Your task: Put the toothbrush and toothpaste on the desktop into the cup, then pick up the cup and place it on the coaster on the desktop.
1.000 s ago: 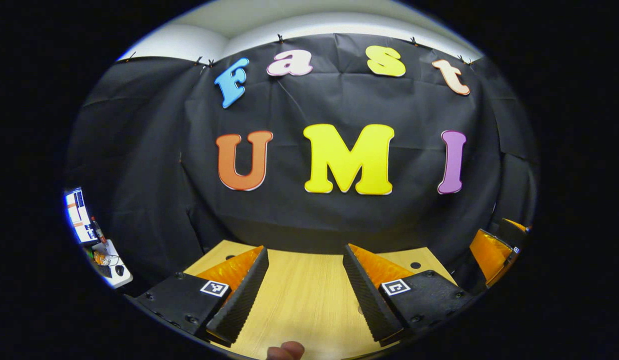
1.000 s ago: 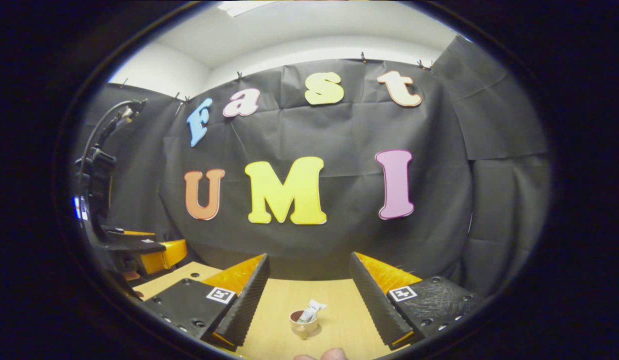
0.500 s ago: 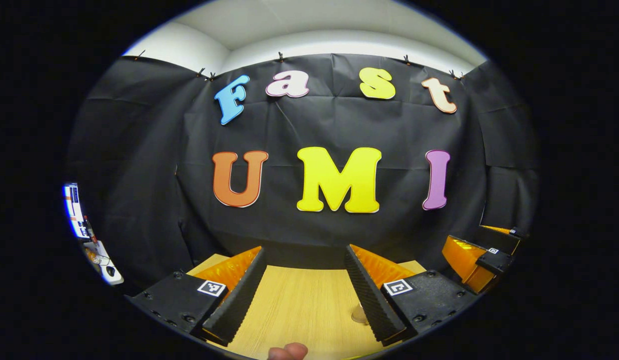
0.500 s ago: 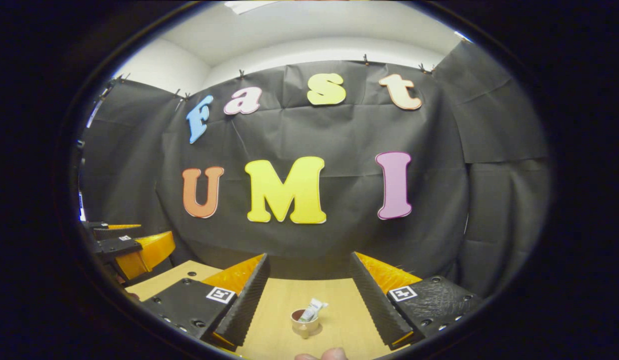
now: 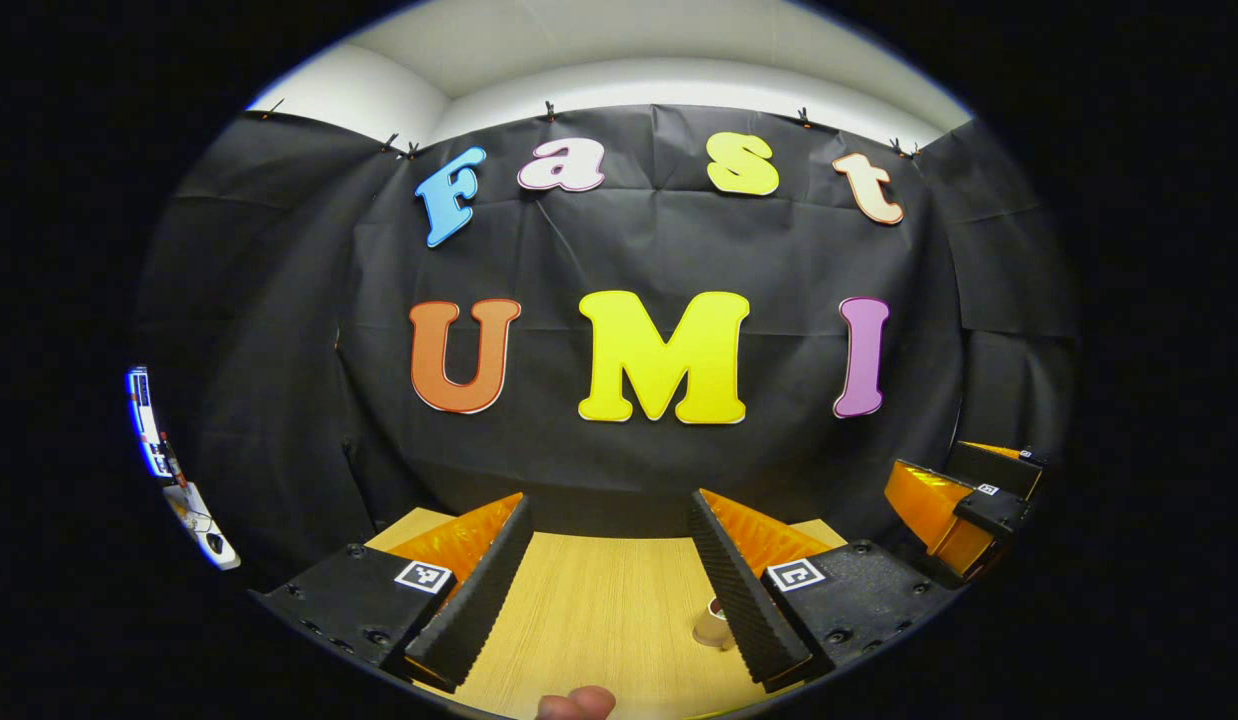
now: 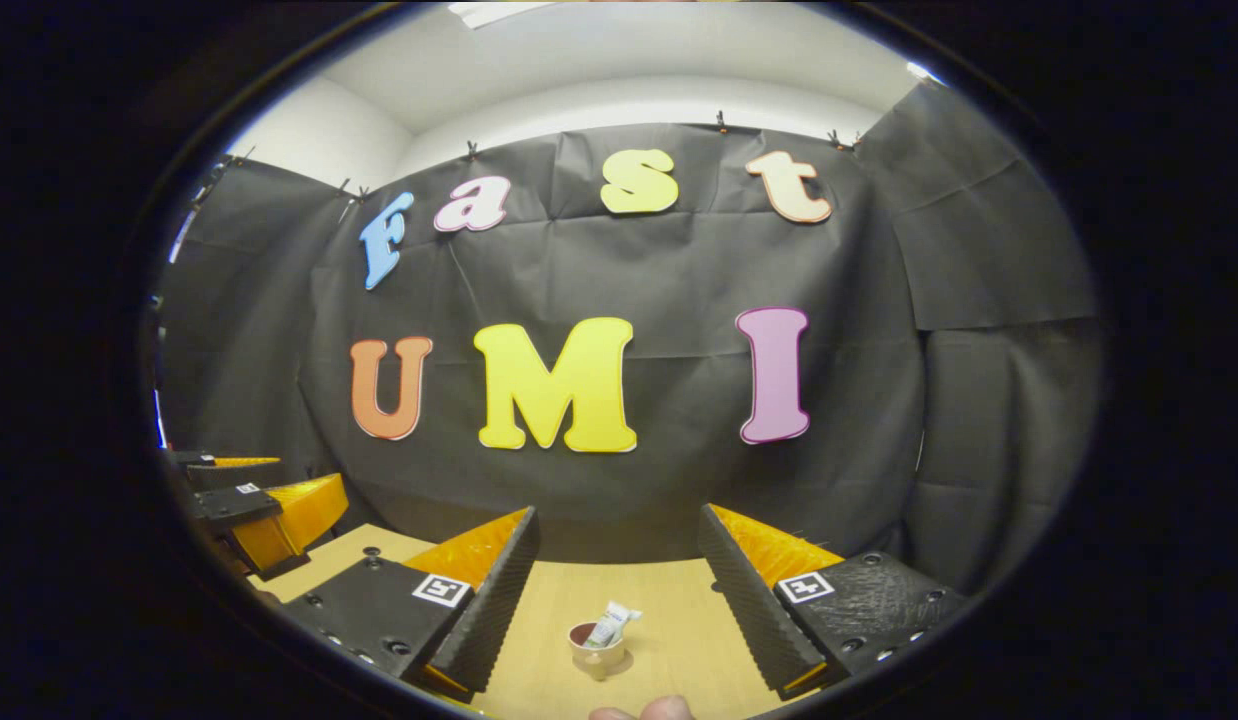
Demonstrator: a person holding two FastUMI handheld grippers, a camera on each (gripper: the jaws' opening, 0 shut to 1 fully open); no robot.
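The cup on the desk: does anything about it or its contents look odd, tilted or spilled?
Nothing stands out. The cup stands upright on the desk, and the toothpaste tube leans out over its rim. No spill shows. Both tools, right and left, are open and apart from it.

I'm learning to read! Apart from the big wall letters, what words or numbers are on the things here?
Toothpaste tube in the cup: print too small to read.
Square tag on the right gripper: a pattern, no words.
Far screen: too blurred to read.
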